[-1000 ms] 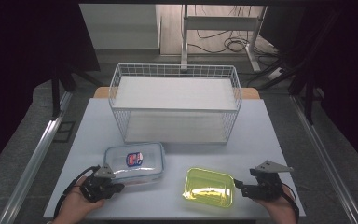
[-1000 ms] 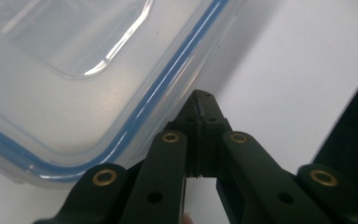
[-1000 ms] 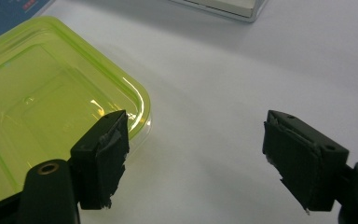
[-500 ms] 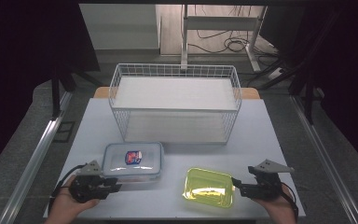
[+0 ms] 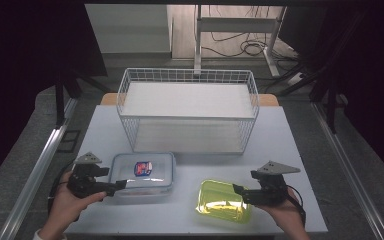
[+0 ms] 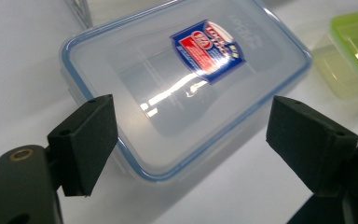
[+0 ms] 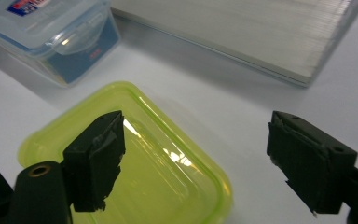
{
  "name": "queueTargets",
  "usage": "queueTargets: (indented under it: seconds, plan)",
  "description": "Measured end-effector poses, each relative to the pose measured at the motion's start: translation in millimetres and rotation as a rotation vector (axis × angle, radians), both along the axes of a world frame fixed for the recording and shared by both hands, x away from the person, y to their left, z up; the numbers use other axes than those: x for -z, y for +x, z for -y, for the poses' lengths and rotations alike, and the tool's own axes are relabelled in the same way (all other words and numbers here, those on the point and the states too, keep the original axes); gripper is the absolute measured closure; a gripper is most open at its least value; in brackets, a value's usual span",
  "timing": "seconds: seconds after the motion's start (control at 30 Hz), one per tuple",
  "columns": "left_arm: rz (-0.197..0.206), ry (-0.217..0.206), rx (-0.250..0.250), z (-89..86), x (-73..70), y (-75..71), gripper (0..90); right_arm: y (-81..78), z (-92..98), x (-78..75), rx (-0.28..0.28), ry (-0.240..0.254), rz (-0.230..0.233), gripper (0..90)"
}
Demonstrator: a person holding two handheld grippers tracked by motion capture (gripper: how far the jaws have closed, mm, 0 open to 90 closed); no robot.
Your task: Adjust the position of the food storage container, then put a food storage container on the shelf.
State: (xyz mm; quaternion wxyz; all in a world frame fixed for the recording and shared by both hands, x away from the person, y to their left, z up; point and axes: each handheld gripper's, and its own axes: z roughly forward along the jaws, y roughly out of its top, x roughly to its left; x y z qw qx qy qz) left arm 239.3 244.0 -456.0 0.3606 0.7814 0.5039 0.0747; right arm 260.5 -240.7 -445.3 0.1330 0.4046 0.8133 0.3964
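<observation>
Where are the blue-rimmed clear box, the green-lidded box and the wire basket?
blue-rimmed clear box [image 6: 186,88], left gripper view, on its lid
green-lidded box [image 7: 163,177], right gripper view, on its lid
wire basket [image 5: 187,118], high view, on its front rim

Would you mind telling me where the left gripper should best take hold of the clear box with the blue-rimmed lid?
Probably at its near short end, coming from the box's left. The clear box lies flat, lid on, and the left gripper, open, already straddles that end; its width there seems to fit between the fingers.
</observation>
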Motion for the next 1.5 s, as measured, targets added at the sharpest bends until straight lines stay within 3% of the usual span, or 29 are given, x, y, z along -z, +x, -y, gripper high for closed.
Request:
queueTargets:
  seconds: [0.1, 0.43, 1.13, 1.43, 1.5]
  plan:
    - [-0.004, -0.012, -0.003, -1.5, 3.1, -0.3, 9.7, 2.6, -6.8, -1.8, -0.001, 0.053, -0.041, 16.1]
    - [0.004, -0.055, -0.014, -11.9, 5.2, -0.9, 9.7, 5.1, -26.2, -1.4, -0.015, 0.048, -0.071, 15.5]
    - [0.0, -0.054, -0.027, -17.5, 9.6, 1.4, 9.8, 11.3, -73.1, -3.1, -0.087, 0.054, -0.09, 15.5]
    - [-0.009, -0.064, -0.046, -25.0, 12.4, 3.7, 9.9, 17.6, -110.1, -3.4, -0.124, 0.086, -0.116, 15.6]
    - [-0.009, -0.066, -0.049, -25.9, 12.8, 3.9, 9.9, 19.0, -119.9, -1.7, -0.134, 0.074, -0.126, 15.5]
